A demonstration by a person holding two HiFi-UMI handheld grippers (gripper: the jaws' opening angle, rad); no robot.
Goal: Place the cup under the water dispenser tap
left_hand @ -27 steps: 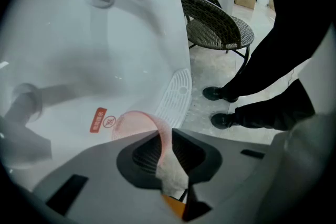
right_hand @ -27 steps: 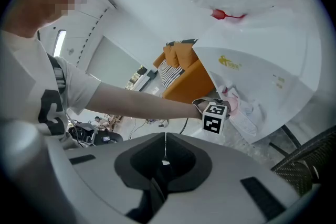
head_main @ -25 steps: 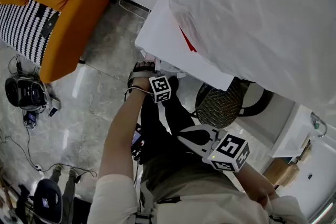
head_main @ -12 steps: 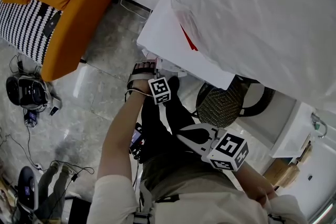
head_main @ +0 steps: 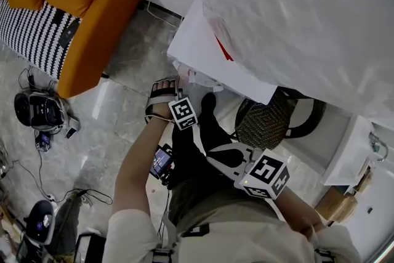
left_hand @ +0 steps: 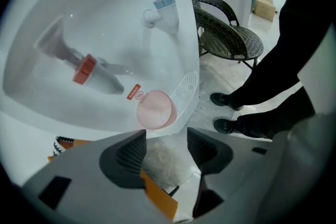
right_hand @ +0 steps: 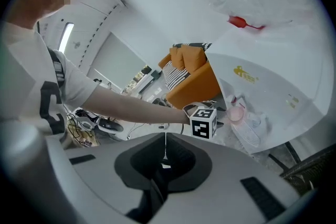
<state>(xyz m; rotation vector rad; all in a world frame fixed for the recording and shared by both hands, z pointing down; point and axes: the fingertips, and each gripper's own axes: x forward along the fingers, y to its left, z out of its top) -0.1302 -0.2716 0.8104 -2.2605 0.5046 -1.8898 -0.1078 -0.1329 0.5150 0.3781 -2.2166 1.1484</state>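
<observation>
A pink cup (left_hand: 155, 110) stands on the white drip tray (left_hand: 187, 86) of the water dispenser (left_hand: 105, 23), below and between its red tap (left_hand: 84, 70) and blue tap (left_hand: 164, 2). My left gripper (left_hand: 167, 141) is open, its jaws having just been opening, with nothing between them. The cup stands free a little beyond the fingertips. In the head view the left gripper's marker cube (head_main: 183, 114) sits just below the dispenser's edge (head_main: 203, 52). My right gripper (right_hand: 165, 152) is shut and empty, held back by the body. The right gripper view shows the cup (right_hand: 235, 113) past the left cube (right_hand: 203, 122).
An orange sofa (head_main: 92, 28) with striped cushions stands to the left. A dark wicker chair (head_main: 265, 123) sits right of the dispenser, beside a white cabinet (head_main: 345, 157). A plastic-wrapped water bottle (head_main: 308, 15) tops the dispenser. Cables and devices (head_main: 40, 114) lie on the floor. My shoes (left_hand: 226, 113) are close by.
In the head view my left hand and its cube have drawn back a little from the dispenser's edge. The right gripper has stayed where it was.
</observation>
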